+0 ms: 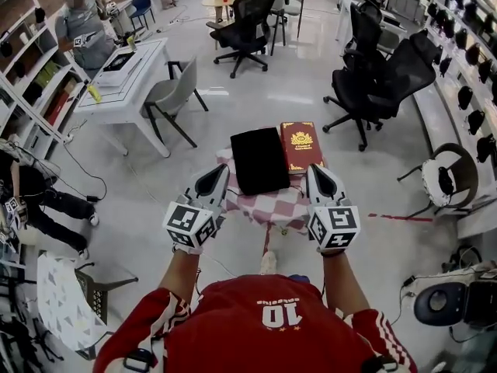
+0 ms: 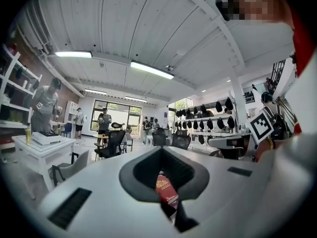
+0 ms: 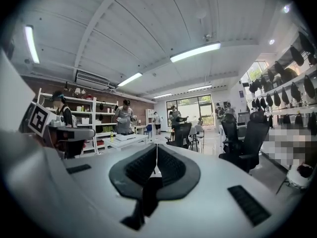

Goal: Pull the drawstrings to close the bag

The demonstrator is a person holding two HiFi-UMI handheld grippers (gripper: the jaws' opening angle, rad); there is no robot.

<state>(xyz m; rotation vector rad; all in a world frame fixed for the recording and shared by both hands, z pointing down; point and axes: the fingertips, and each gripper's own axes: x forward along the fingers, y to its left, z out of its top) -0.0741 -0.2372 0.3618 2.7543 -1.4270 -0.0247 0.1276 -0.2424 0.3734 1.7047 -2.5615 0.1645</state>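
Head view: a flat, rectangular black cloth bag [image 1: 259,160] lies on the red-and-white checked worktop [image 1: 279,207], ahead of and between both sets of jaws. Its contents are not visible. A red hardcover book [image 1: 301,146] with a gold emblem sits just beside the bag's right edge. The left gripper [image 1: 214,181] and right gripper [image 1: 319,180] flank the worktop.
Left gripper view: jaws together and empty, with the book showing past the ribbed black pads.
Right gripper view: jaws together, empty.

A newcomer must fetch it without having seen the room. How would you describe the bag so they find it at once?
On the floor between the white desk and the black office chairs stands a small table covered in red-and-white checks. Two flat things lie on it side by side; the bag is the plain black one, left of a red book with a gold emblem.
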